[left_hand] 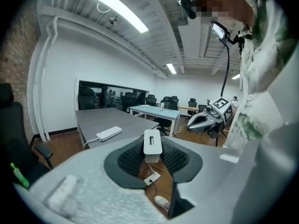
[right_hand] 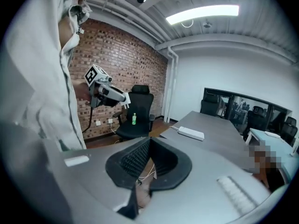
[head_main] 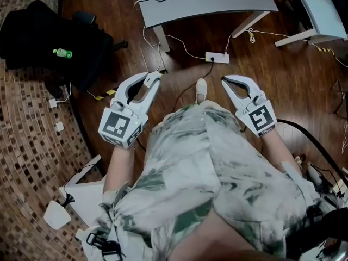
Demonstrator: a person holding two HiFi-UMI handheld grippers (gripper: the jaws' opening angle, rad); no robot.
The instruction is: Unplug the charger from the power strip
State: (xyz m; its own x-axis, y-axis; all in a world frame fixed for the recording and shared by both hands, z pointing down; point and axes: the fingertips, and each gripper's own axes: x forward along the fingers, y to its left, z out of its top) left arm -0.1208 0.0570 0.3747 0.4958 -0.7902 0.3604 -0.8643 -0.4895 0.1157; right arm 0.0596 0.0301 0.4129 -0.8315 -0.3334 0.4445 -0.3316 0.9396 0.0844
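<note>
White charger [left_hand: 153, 142], grey table [head_main: 217, 1], black chair [head_main: 38, 37], green bottle [head_main: 62, 53], red-brown brick wall [right_hand: 126, 55]

No legible text, brands or numbers anywhere in view

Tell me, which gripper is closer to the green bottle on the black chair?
Left. The left gripper, holding the white charger, is right of the green bottle in the head view; the right gripper is much farther right.
</note>
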